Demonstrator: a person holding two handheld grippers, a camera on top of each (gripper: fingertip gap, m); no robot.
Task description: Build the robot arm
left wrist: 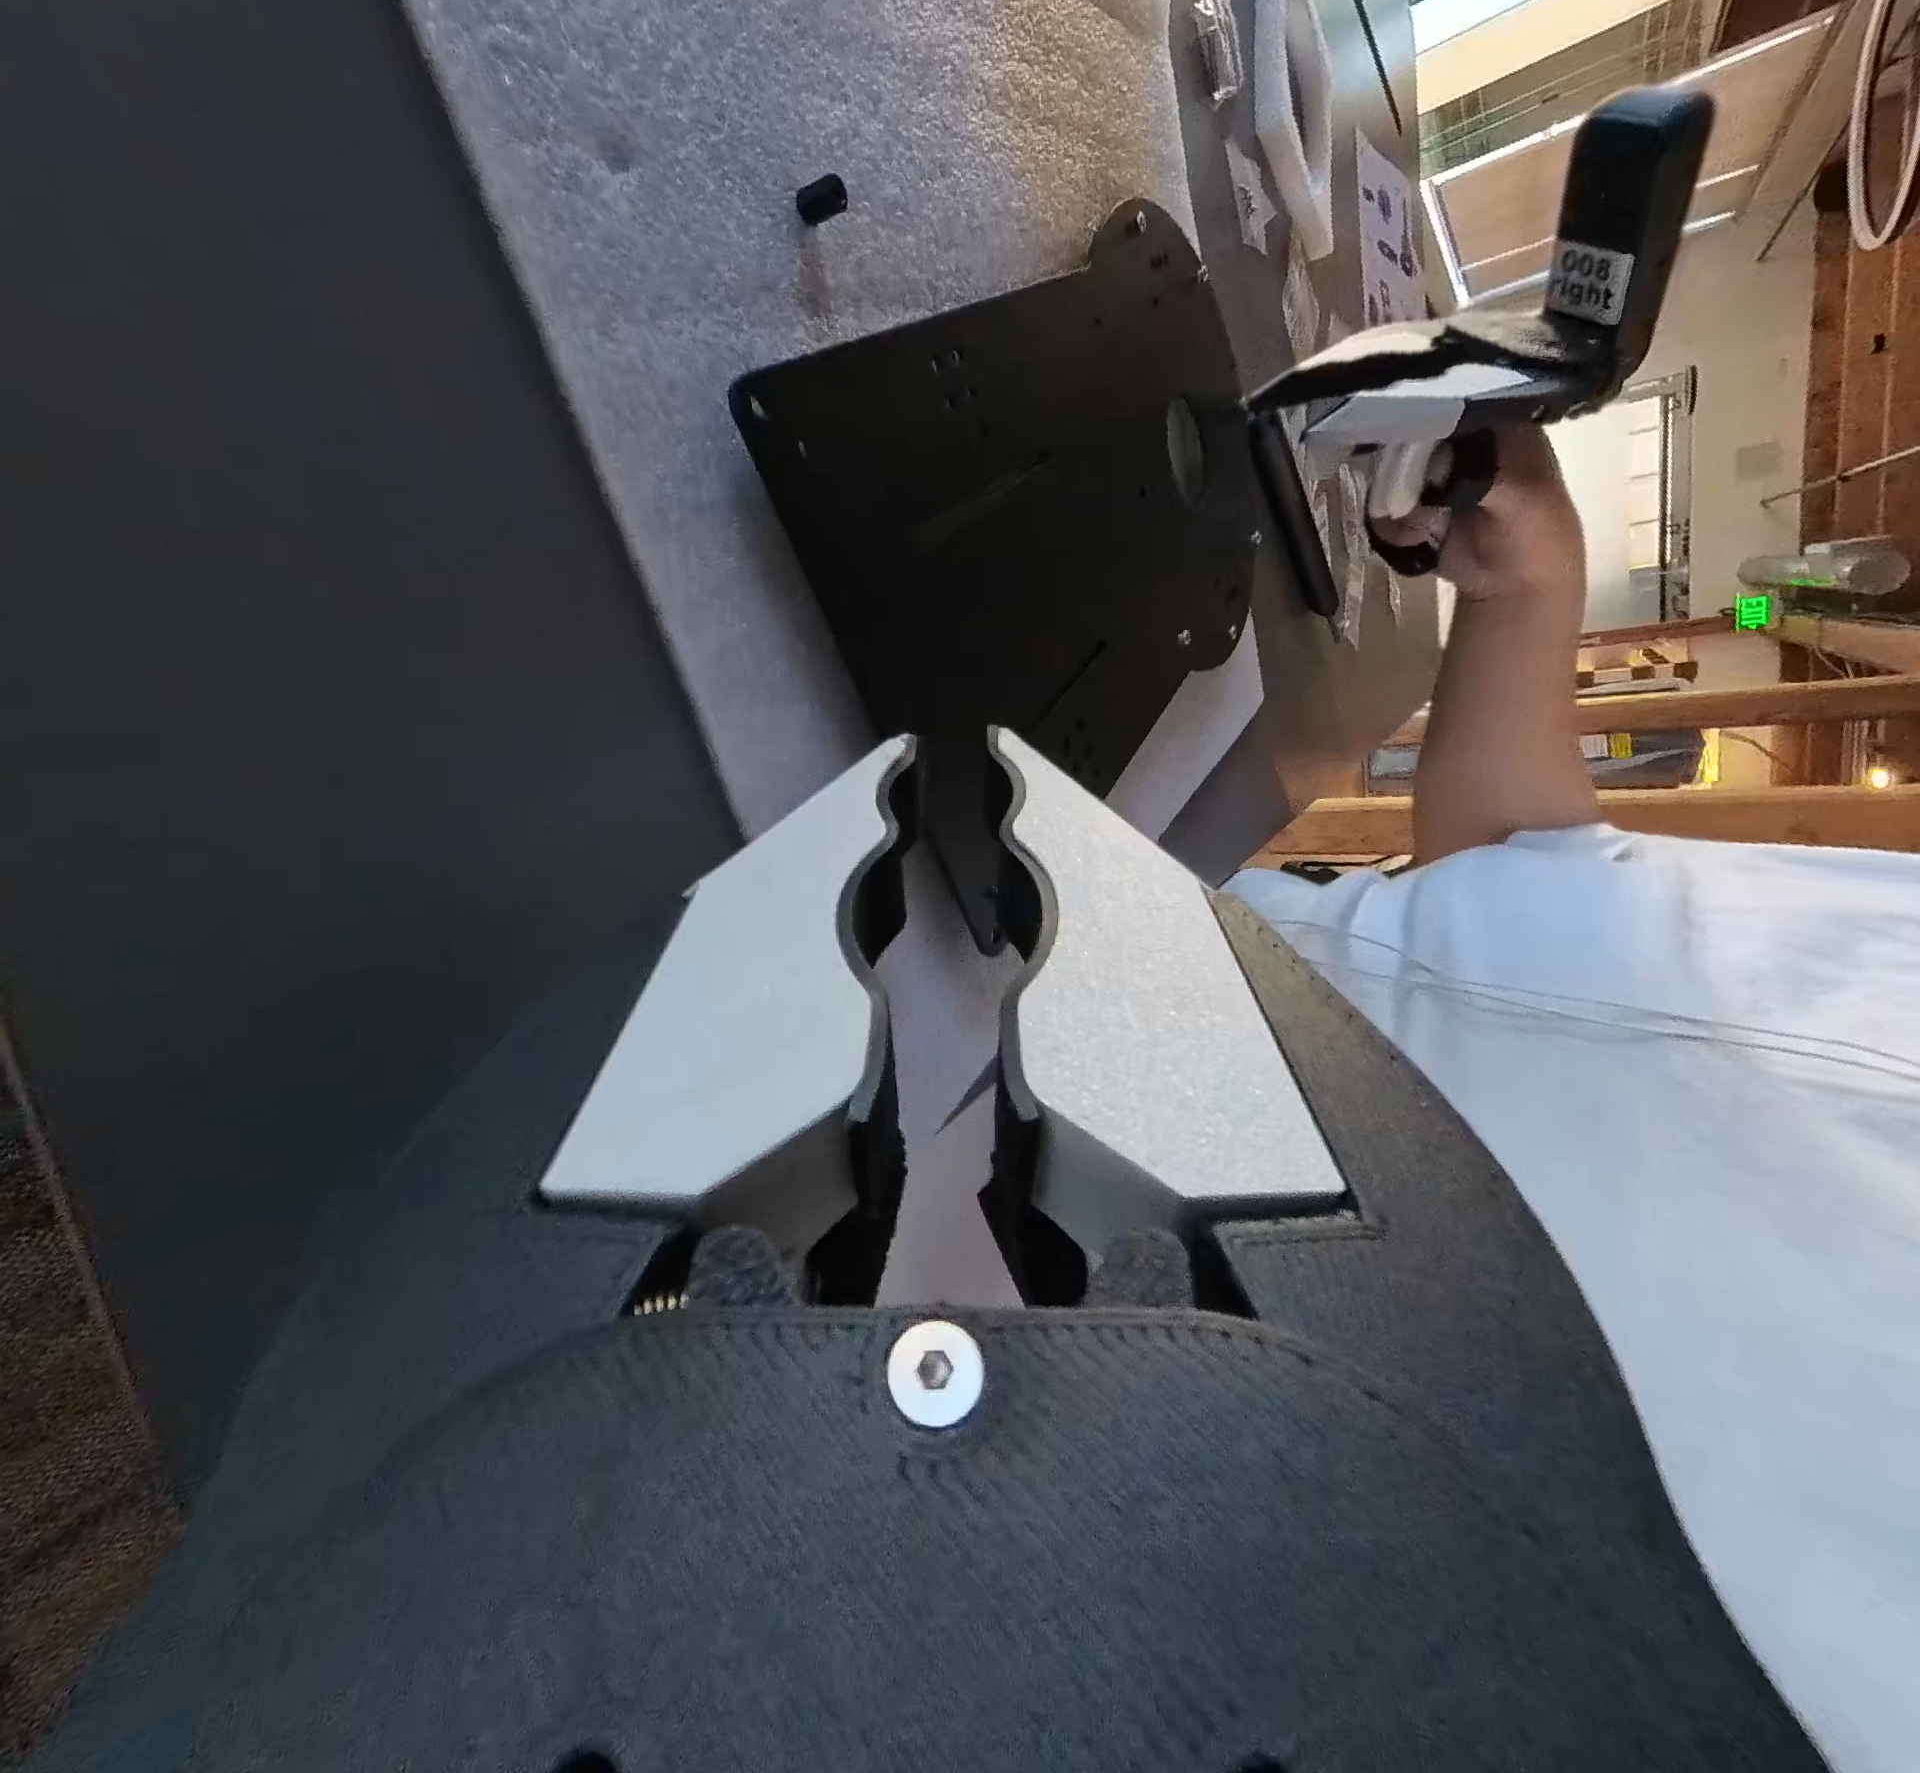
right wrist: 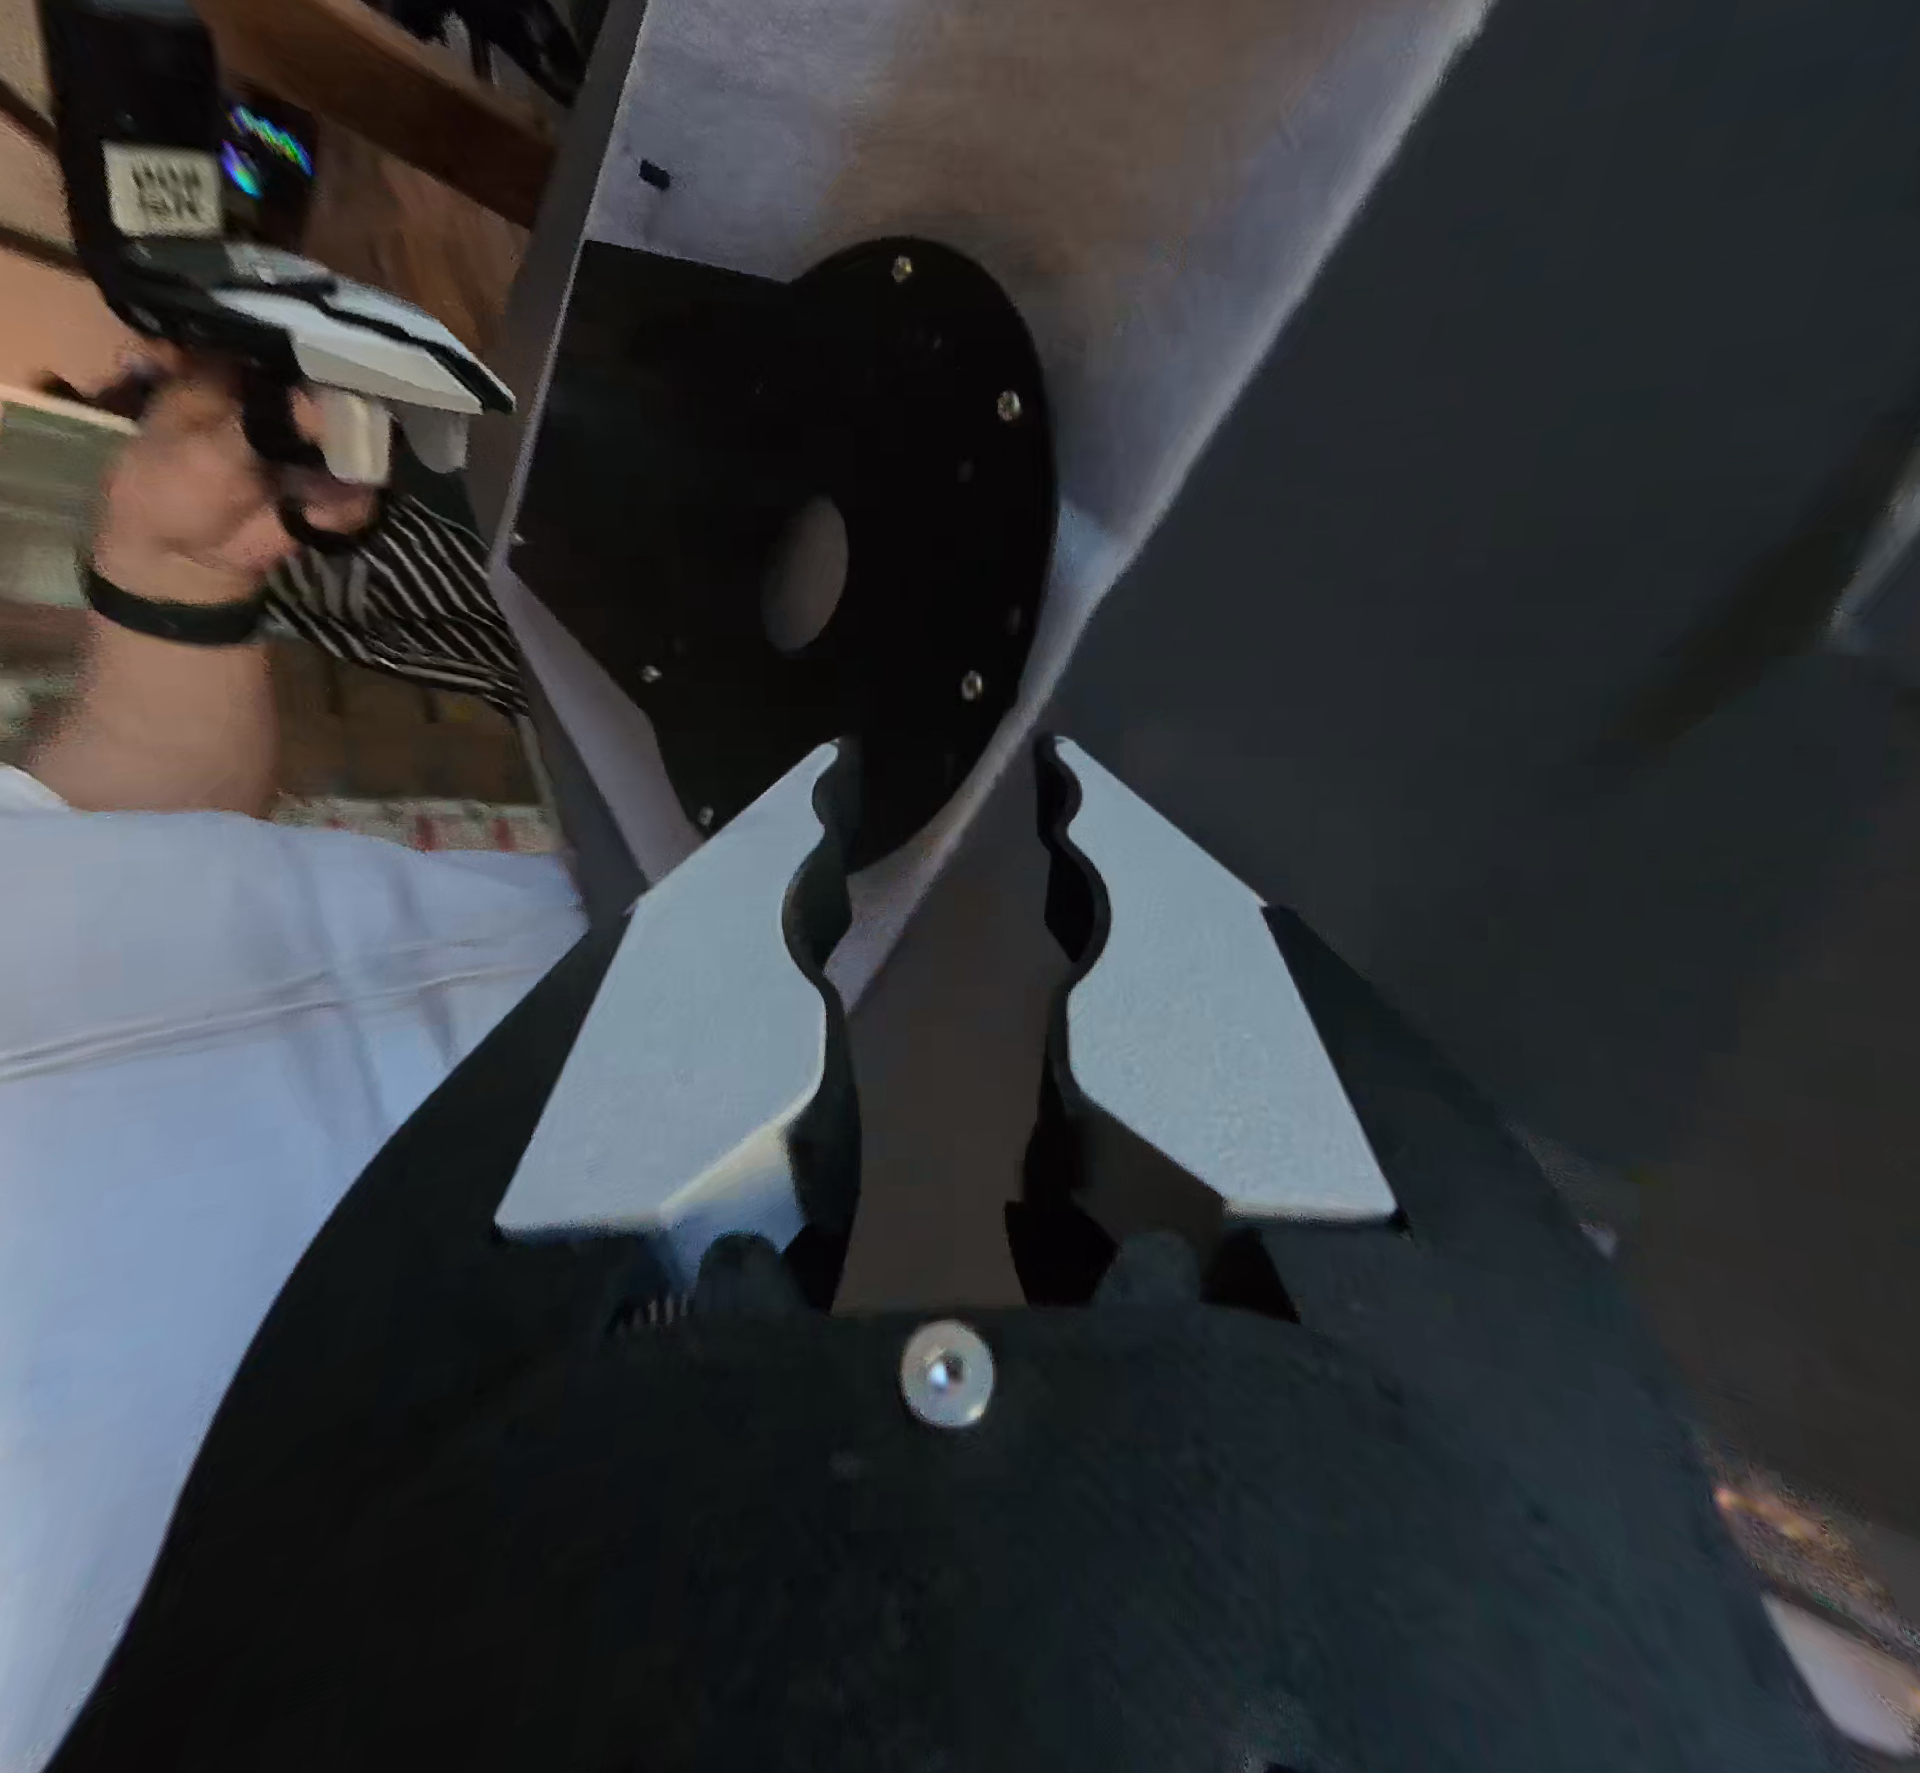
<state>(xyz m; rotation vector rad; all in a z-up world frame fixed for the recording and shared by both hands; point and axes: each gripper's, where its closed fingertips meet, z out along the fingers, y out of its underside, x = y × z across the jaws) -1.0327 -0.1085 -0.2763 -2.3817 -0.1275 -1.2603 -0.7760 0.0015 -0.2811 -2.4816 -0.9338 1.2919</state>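
A black metal plate [left wrist: 987, 518] with a round end and a centre hole lies on a grey foam sheet [left wrist: 779, 61]. My left gripper [left wrist: 951, 762] is shut on one corner of the plate, which runs in between the fingers. My right gripper [right wrist: 940, 752] is open at the plate's round end [right wrist: 831, 518]. The rim sits just inside its left finger [right wrist: 727, 996], and the foam edge crosses the gap. The right gripper also shows in the left wrist view [left wrist: 1257, 404] at the plate's far edge. The left gripper shows in the right wrist view [right wrist: 488, 398].
A small black spacer [left wrist: 821, 196] lies on the foam beyond the plate. A white foam piece [left wrist: 1294, 82], bags of small parts [left wrist: 1221, 40] and a printed sheet [left wrist: 1392, 237] lie farther off. The table top [left wrist: 260, 476] is dark. A person's white shirt [left wrist: 1662, 1152] is close by. The tips of one gripper are about 30 cm away from the tips of the other. My left gripper is the nearer one to the small black spacer [left wrist: 821, 196]: about 10 cm, against 25 cm.
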